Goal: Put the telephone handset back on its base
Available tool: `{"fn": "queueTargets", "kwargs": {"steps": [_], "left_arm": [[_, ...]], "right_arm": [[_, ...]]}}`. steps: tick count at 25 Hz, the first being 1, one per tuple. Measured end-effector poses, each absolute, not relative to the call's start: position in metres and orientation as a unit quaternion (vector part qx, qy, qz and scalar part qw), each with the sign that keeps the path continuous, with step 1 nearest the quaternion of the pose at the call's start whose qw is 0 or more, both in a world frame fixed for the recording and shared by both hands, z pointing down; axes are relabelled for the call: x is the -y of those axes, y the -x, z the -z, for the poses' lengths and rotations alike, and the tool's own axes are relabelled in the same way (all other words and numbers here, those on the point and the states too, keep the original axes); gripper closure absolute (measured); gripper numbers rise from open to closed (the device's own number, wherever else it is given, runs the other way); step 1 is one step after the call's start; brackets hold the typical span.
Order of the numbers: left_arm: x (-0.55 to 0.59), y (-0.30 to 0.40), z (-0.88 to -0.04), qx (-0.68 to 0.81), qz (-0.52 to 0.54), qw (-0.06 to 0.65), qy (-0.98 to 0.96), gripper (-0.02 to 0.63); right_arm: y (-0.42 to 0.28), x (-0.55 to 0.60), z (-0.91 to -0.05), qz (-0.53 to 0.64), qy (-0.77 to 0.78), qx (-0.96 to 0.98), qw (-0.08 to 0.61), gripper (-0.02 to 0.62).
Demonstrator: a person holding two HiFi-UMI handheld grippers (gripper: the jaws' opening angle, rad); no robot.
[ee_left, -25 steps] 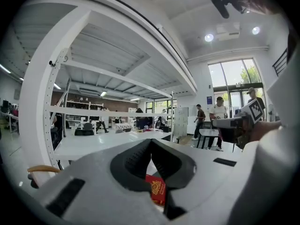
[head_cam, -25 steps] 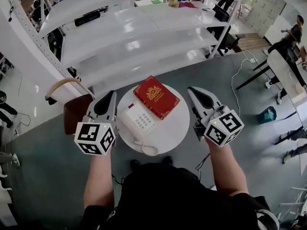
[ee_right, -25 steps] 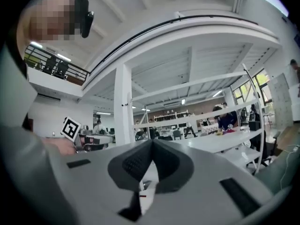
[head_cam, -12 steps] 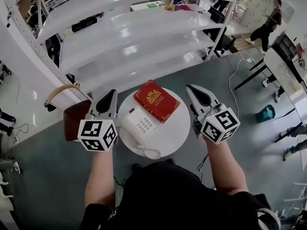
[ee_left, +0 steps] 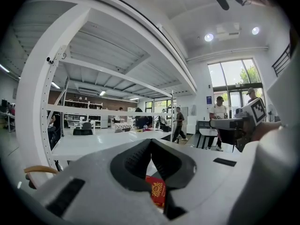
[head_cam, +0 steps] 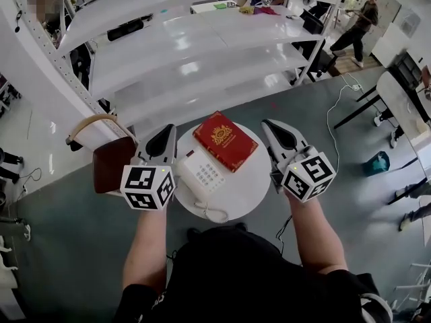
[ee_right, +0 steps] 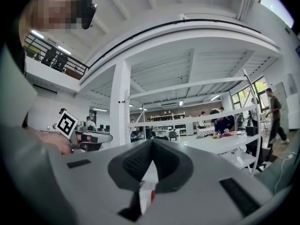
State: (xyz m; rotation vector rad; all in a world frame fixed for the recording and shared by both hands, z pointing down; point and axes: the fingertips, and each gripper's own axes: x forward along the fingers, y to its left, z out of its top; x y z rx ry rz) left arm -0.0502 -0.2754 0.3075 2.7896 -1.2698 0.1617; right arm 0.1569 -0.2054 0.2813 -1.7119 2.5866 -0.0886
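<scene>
A white telephone [head_cam: 205,177] with a keypad sits on a small round white table [head_cam: 252,173]. Its handset [head_cam: 186,173] lies along the phone's left side, partly hidden under my left gripper, and a curly cord [head_cam: 212,212] loops at the table's front edge. My left gripper [head_cam: 168,130] hovers over the table's left edge, jaws shut and empty; they also meet tip to tip in the left gripper view [ee_left: 151,142]. My right gripper [head_cam: 269,124] hangs just off the table's right edge, shut on nothing, as its own view [ee_right: 152,142] also shows.
A red book [head_cam: 224,140] with a gold crest lies on the table behind the phone. A brown chair [head_cam: 111,161] stands left of the table. White shelving [head_cam: 188,52] rises behind. A teal object [head_cam: 374,161] and cables lie on the floor at right.
My left gripper has moved right and forward, from beside the table to over its left edge by the phone. The right gripper has barely moved.
</scene>
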Motion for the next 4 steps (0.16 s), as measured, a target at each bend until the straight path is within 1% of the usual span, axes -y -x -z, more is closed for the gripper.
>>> {"fn": "queueTargets", "kwargs": {"steps": [4], "left_arm": [[0.2791, 0.0573, -0.3090, 0.421, -0.050, 0.039, -0.905, 0.597]], "right_arm": [[-0.1534, 0.2073, -0.2839, 0.027, 0.551, -0.834, 0.017, 0.592]]}}
